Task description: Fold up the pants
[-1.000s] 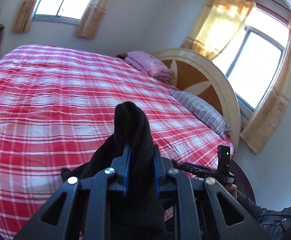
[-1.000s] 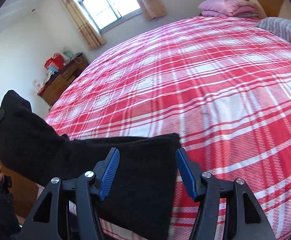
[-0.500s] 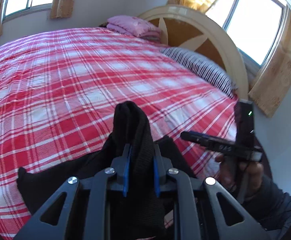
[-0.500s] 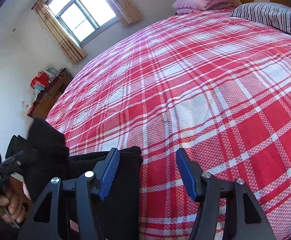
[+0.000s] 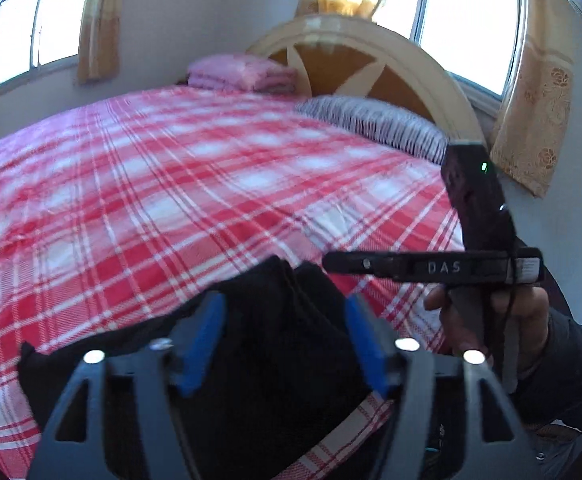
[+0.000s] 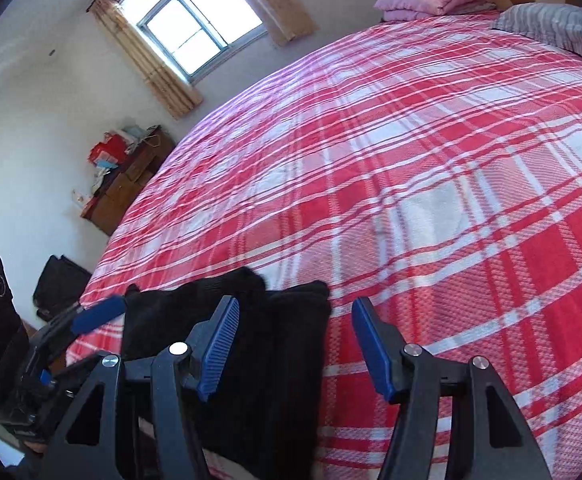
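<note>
Left gripper [image 5: 283, 336] fingers opening, released black pants [image 5: 275, 360]; right gripper [image 6: 295, 344] fingers apart, empty.

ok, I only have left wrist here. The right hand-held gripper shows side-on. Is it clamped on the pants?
Observer: No. In the right wrist view the right hand-held gripper is open, its pads pressing nothing.
Operator: Where's the cloth relative to it?
Observer: The black pants lie on the bedspread under its left finger; the right finger hangs over bare plaid.
Operator: Anything on that side to avoid?
Observer: A black bag sits on the floor beside the bed, left of the pants.
</note>
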Action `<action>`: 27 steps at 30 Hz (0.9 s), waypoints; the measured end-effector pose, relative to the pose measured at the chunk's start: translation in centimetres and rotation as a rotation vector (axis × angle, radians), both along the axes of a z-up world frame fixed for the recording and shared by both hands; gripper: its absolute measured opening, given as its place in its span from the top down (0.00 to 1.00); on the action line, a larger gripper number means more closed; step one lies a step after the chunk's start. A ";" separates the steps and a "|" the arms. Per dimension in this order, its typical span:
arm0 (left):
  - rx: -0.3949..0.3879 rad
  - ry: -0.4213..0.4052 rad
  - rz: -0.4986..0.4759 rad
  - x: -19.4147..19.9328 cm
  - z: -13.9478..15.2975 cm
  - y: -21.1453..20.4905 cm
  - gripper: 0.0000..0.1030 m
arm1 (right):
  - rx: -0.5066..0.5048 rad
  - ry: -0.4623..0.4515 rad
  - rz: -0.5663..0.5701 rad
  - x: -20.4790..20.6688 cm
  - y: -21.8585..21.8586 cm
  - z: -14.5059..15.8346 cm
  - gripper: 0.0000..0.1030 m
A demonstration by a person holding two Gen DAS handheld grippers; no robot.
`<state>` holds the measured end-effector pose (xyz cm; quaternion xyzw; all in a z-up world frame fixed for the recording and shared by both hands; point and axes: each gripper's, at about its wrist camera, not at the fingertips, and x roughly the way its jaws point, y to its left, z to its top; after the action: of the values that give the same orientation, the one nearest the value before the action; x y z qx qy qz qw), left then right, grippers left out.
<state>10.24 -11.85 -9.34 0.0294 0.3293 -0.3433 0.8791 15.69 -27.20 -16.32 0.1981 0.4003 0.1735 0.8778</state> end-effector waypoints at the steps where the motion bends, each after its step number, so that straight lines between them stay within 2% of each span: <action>1: -0.005 -0.011 0.020 0.0 0.2 0.6 0.29 | 0.002 -0.004 0.018 -0.1 0.3 0.2 0.41; 5: -0.018 -0.011 0.140 0.8 -0.1 4.3 0.29 | -0.014 0.003 0.108 -0.6 2.7 0.5 0.41; 10: 0.085 -0.026 0.334 1.9 -2.4 8.4 0.29 | -0.118 0.058 0.141 -0.7 5.3 -0.8 0.41; 13: 0.065 0.019 0.379 2.2 -3.7 9.9 0.29 | -0.167 0.080 0.159 -0.5 6.3 -1.7 0.41; 15: 0.045 0.045 0.400 2.6 -4.1 10.5 0.29 | -0.199 0.074 0.171 -0.7 6.8 -1.9 0.51; 16: 0.042 0.049 0.404 2.6 -4.2 10.7 0.29 | -0.208 0.075 0.194 -0.8 7.1 -1.9 0.66; 17: 0.040 0.048 0.405 2.6 -4.2 10.7 0.29 | -0.223 0.067 0.203 -1.0 7.4 -1.9 0.77; 19: 0.044 0.044 0.406 2.8 -4.2 10.4 0.29 | -0.247 0.035 0.213 -1.5 7.6 -1.4 0.85; 25: 0.048 0.030 0.411 2.5 -4.1 11.0 0.29 | -0.227 -0.057 0.191 -3.3 6.9 1.6 0.87; 27: 0.048 0.031 0.417 2.5 -4.2 11.1 0.25 | -0.238 -0.056 0.161 -3.6 6.1 1.7 0.87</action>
<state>12.77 -0.71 -13.51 -0.0238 0.3498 -0.1462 0.9251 12.11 -21.07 -14.59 0.0550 0.4078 0.1999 0.8892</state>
